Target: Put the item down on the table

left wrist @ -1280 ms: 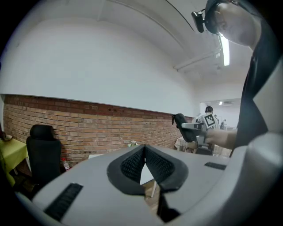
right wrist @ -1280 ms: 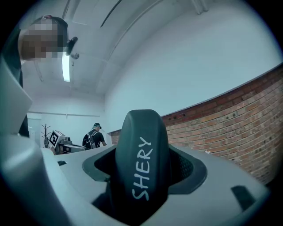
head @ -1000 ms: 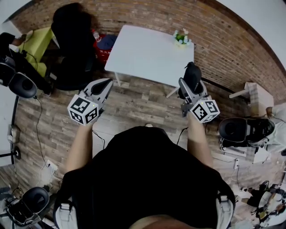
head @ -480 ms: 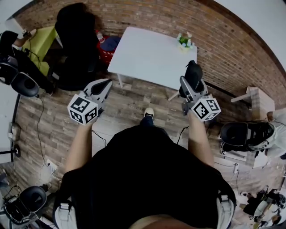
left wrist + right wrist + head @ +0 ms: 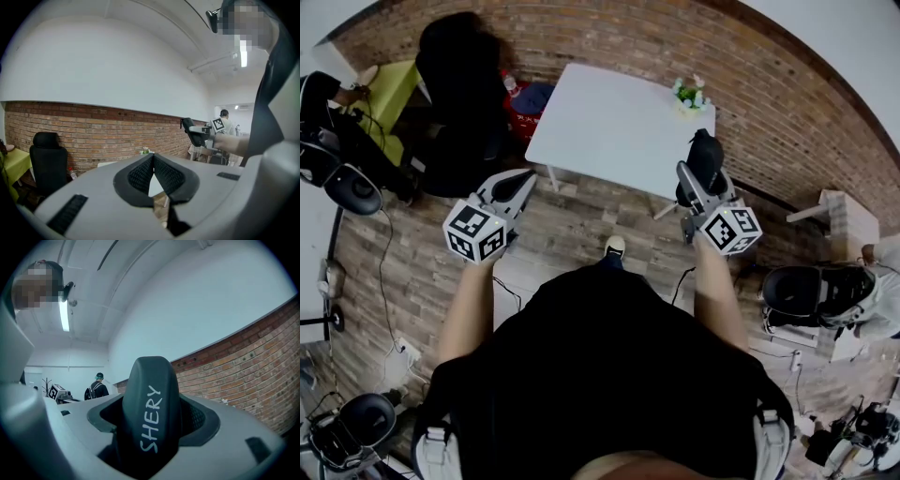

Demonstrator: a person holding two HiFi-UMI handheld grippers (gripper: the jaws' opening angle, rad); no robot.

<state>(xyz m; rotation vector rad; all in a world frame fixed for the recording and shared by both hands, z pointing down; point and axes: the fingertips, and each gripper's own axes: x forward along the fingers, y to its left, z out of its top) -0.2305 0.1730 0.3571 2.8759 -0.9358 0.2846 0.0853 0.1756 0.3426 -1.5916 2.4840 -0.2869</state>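
Grippers first: the left gripper [image 5: 525, 178] has its jaws pressed together, the mesh pads meeting at the tips with nothing between them. You can see that plainly in the left gripper view [image 5: 153, 159], where only a sliver of the white table [image 5: 156, 185] shows through the small gap lower down.

The right gripper [image 5: 698, 183] is clamped on the item [image 5: 706, 155], a dark rounded thing. In the right gripper view [image 5: 151, 420] it stands up between the jaws with "SHERY" written along it in white letters [image 5: 151, 380]. I honestly can't say what the object is beyond that.

So the item isn't on the table; it's held in the air. In the head view it sits just by the near right corner of the white table [image 5: 609, 122], which stands ahead of the person on a wood plank floor [image 5: 572, 225].

The tabletop is bare apart from a small green plant [image 5: 688, 94] at its far right corner, next to the brick wall [image 5: 675, 37]. A black chair [image 5: 459, 84] stands to the left of the table, with a yellow-green surface [image 5: 389, 89] further left.

One shoe [image 5: 614, 247] pokes out between the two arms. Another person [image 5: 96, 387] stands far back in the right gripper view.
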